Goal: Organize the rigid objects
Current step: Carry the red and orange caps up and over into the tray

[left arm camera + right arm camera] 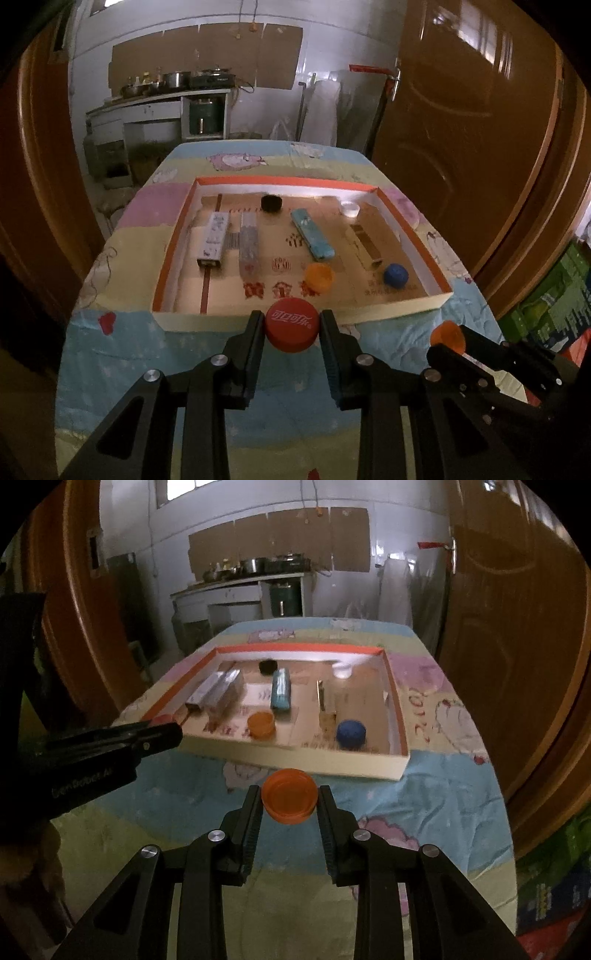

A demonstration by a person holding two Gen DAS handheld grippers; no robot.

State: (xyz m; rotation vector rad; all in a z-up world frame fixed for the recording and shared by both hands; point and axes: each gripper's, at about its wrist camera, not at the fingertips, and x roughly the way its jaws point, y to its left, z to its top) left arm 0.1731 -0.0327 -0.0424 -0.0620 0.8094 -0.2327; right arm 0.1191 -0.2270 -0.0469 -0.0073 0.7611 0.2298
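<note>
My left jaws (292,328) are closed on a red bottle cap (291,324), pinched across its rim; my right jaws (289,802) clamp an orange cap (289,796) the same way. Both caps hang above the desk (207,797), just short of the shallow box (295,316) where another orange cap (318,277), a blue cap (396,275) and small cartons lie. The round rims could squirt out of so narrow a pinch, or I could clip the box's near wall going in.

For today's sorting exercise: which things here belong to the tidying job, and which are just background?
Job: red cap in left gripper; orange cap in right gripper; tray holding caps and small boxes.

Background: door, kitchen counter, pots.
</note>
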